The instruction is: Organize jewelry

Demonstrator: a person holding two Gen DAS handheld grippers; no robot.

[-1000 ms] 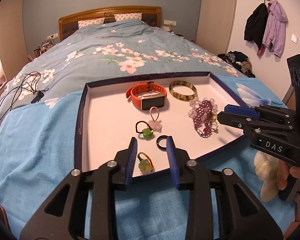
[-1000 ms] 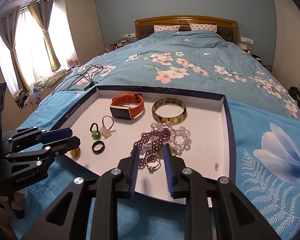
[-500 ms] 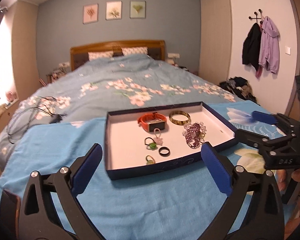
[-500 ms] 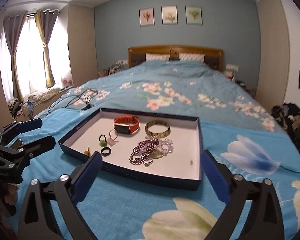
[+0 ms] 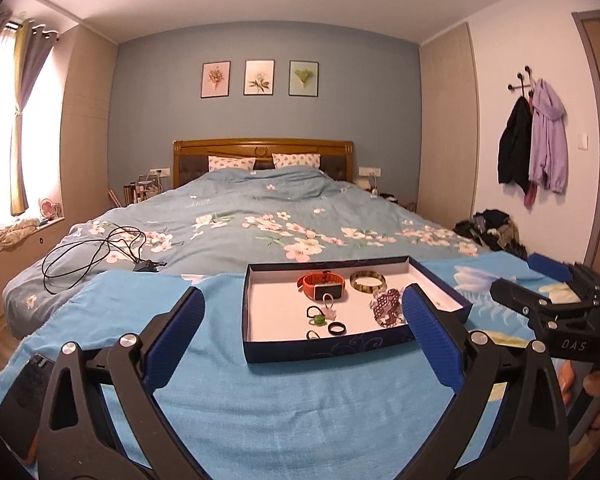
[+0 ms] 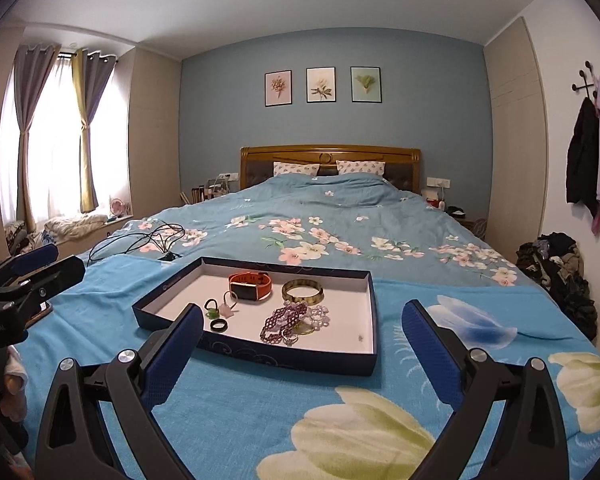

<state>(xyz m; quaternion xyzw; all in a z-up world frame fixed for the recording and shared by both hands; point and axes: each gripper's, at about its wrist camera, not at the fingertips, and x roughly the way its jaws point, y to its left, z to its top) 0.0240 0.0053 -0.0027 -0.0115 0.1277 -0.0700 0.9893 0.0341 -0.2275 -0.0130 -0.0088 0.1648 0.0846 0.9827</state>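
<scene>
While a shallow navy tray (image 5: 256, 312) sits on a bright blue blanket (image 5: 300, 408) at the foot of a bed (image 5: 260, 208), the left hand-held gripper (image 5: 300, 336) hovers short of the tray's near edge, its blue-padded fingers (image 5: 176, 340) spread wide and holding nothing. Beside it the right hand-held gripper (image 6: 300, 344) is likewise wide open and empty, pulled back from the tray's near edge; seen from the left wrist, its black body carries the white letters "DAS", and a partly hidden white word ending in "M" shows on the left tool's body from the right wrist.

On the tray's white floor, an orange smartwatch (image 6: 250, 285) lies toward the far edge, with a mottled green-brown bangle (image 6: 302, 291) just beside it to the right. A tangle of purple beads (image 6: 282, 322) and clear beads (image 6: 320, 314) rests right of centre, touching a small silver ring (image 6: 289, 336) at its near end. Left of the beads lie a pink charm on a loop (image 6: 230, 306), a green charm on a dark cord (image 6: 211, 308), and a black ring (image 6: 217, 325) nearer the front edge. From the left wrist, another small green piece (image 5: 312, 335) lies against the front wall. Faint lettering on the tray's left wall is too small to read.

A dark phone (image 5: 20, 400) lies at the blanket's left edge, and black cables (image 5: 92, 256) coil on the floral duvet.
</scene>
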